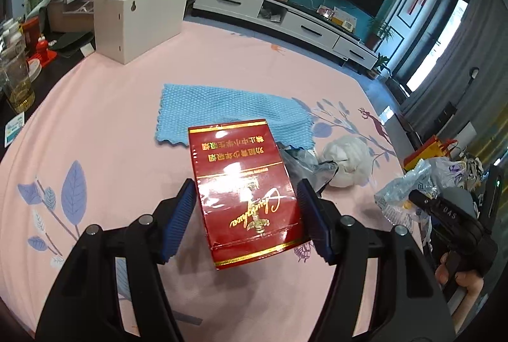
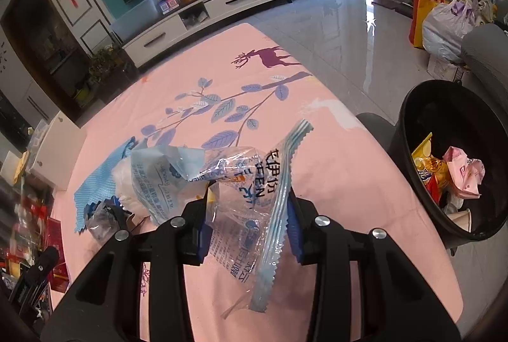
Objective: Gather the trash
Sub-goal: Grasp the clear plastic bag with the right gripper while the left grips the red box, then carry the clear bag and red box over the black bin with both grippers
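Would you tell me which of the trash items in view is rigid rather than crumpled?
The red cigarette box in the left claw; the clear wrapper and white wad are crumpled.

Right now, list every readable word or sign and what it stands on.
"劝阻青少年吸烟" and "禁止中小学生吸烟", upside down: red box in the left hand-held gripper.
Gold cursive brand on the same box: not clearly legible.
"DAS": black body of the right hand-held gripper.
Large letters "FEN" with Chinese characters: clear wrapper in the right hand-held gripper; its small print is too blurred.
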A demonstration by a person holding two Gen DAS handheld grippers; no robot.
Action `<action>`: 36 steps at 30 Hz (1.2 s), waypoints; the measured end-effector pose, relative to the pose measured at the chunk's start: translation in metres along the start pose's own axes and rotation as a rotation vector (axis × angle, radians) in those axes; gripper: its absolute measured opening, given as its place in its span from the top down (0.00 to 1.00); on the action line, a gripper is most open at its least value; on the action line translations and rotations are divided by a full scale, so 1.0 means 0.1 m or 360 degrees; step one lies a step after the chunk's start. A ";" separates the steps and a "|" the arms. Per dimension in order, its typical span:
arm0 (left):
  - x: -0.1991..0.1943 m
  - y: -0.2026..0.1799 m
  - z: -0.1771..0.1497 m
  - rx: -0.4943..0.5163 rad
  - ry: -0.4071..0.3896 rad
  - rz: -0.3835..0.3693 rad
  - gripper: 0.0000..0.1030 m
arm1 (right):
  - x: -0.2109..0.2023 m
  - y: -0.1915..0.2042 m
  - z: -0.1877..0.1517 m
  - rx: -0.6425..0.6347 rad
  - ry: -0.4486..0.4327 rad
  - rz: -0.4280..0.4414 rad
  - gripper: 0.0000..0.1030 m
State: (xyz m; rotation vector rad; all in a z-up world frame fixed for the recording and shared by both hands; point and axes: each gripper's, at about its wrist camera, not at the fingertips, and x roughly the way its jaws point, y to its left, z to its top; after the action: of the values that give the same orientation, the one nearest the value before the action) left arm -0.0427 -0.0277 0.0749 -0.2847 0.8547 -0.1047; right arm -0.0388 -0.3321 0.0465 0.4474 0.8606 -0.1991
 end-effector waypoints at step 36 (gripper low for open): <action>-0.40 -0.49 -0.27 0.0209 -0.0138 -0.0137 0.36 | -0.78 -0.03 0.09 -0.0078 -0.0294 0.0079 0.60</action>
State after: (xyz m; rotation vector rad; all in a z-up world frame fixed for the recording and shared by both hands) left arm -0.0878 -0.0723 0.1013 -0.2013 0.7461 -0.2262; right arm -0.0841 -0.3397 0.1106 0.3975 0.6711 -0.1707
